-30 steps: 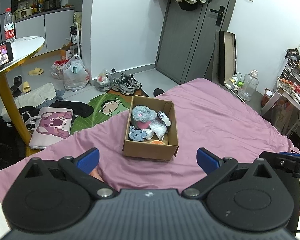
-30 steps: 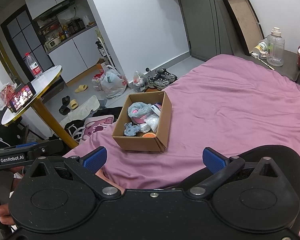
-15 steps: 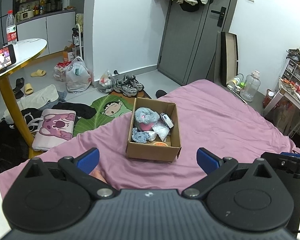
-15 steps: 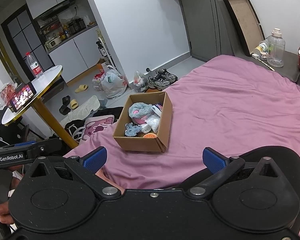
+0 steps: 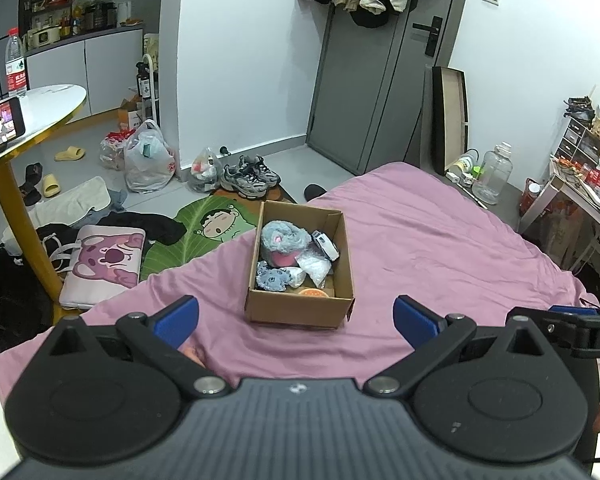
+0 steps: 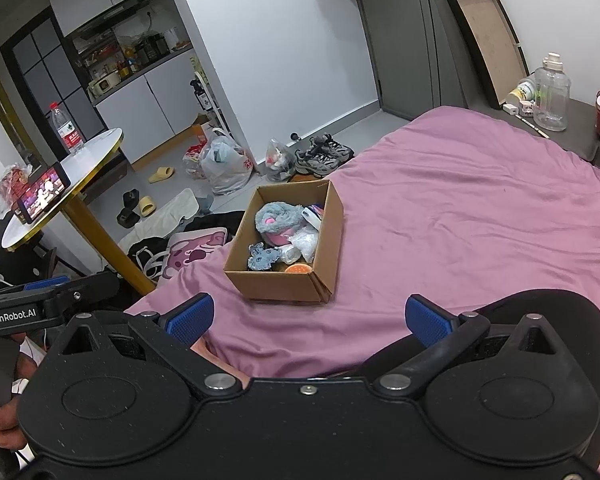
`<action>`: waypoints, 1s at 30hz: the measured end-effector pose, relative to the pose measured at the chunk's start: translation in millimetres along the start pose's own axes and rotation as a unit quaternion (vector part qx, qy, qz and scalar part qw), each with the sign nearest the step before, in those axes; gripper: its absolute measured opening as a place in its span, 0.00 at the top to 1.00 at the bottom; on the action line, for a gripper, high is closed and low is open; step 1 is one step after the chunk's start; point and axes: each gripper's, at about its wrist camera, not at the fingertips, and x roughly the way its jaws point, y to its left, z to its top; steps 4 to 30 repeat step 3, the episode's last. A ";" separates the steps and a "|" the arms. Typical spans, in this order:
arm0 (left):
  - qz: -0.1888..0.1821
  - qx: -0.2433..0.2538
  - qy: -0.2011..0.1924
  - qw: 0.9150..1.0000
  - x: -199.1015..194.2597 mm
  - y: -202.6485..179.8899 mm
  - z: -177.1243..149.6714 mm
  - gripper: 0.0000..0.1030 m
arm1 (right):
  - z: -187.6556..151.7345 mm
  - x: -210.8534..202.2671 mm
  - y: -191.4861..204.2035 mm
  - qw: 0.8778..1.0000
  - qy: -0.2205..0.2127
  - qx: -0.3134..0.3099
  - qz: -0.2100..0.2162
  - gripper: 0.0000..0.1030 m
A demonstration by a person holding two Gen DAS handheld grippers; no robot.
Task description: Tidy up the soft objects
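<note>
I have both grippers hanging back over the near edge of the bed point(image 5: 440, 240), fingers spread wide on the left gripper point(image 5: 296, 314) and the right gripper point(image 6: 306, 318), nothing held in either. The box point(image 5: 300, 308) sits on the bed ahead of me, well apart from both, with the soft things already inside: a grey plush point(image 5: 282, 236), a small blue toy point(image 5: 272, 278) and a clear bag point(image 5: 318, 266).

My worry is the box itself. It looks light, and the bed gives, so a finger catching its near wall could shove or tip it instead of reaching in. The things are packed close; closing on the plush may drag the bag along. What lies under the pile I cannot make out from here.

Against the earlier frames, the box sits slightly lower and larger in the left view, so I have crept closer; the fingers are as wide as before.
</note>
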 end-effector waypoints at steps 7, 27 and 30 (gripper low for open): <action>0.001 0.001 0.000 1.000 -0.1 -0.9 0.7 0.00 | 0.1 0.3 0.1 1.000 0.000 0.000 0.000 0.00; 0.001 0.001 0.000 1.000 -0.1 -0.9 0.7 0.00 | 0.1 0.3 0.1 1.000 0.000 0.000 0.000 0.00; 0.001 0.001 0.000 1.000 -0.1 -0.9 0.7 0.00 | 0.1 0.3 0.1 1.000 0.000 0.000 0.000 0.00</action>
